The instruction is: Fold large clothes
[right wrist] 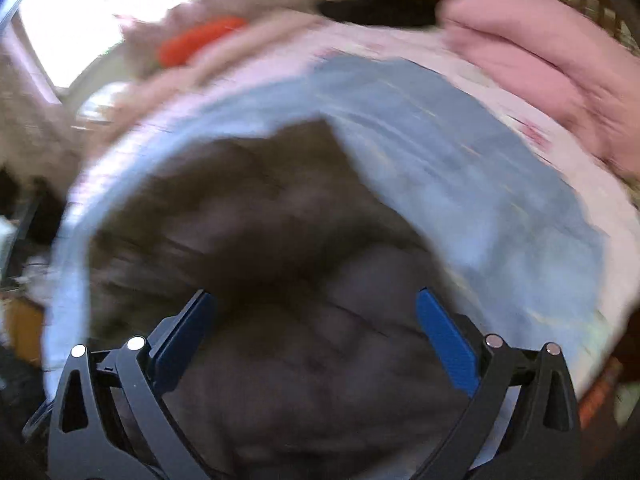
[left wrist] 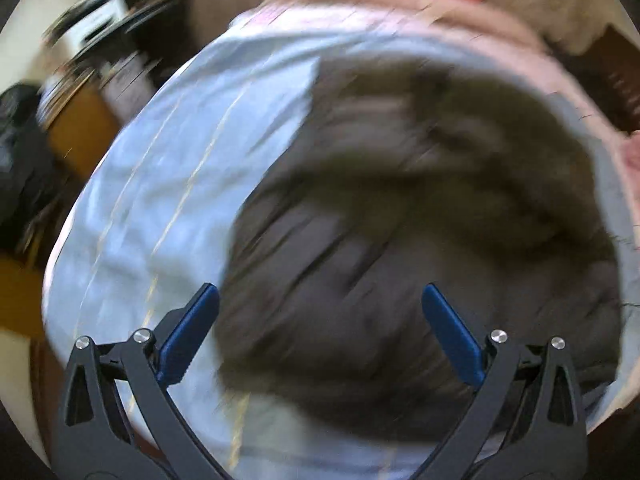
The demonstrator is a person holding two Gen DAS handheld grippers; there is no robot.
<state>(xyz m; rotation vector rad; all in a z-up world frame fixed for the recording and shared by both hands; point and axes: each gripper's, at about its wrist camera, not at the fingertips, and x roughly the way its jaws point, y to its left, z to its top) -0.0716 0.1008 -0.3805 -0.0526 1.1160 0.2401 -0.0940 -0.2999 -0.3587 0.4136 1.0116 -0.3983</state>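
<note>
Below both tools, a dark grey-brown garment (left wrist: 400,208) lies in a rumpled heap on the pale blue sheet (left wrist: 160,168) of a bed. Both views are motion-blurred; fine detail is unreadable.

Left tool (left wrist: 320,300): jaws spread wide, nothing between them, hanging over the garment's 7 o'clock edge. Right tool (right wrist: 316,304): likewise released and empty, over the middle of the heap.

Around the bed: pink folded bedding (right wrist: 540,56) at 1 o'clock in the right view, an orange object (right wrist: 200,38) at 11 o'clock, too smeared to identify.

Handling judgement: the fabric looks soft, limp and fairly thick, so some weight and drag when lifted, no stiffness to hold shape. It should not slip much in the pads. Best hold is at an outer hem or corner, one tool each side, so the cloth spreads flat rather than bunching. No clear corner shows; the pointed edge (right wrist: 320,128) at 12 o'clock in the right view is my likeliest candidate.
</note>
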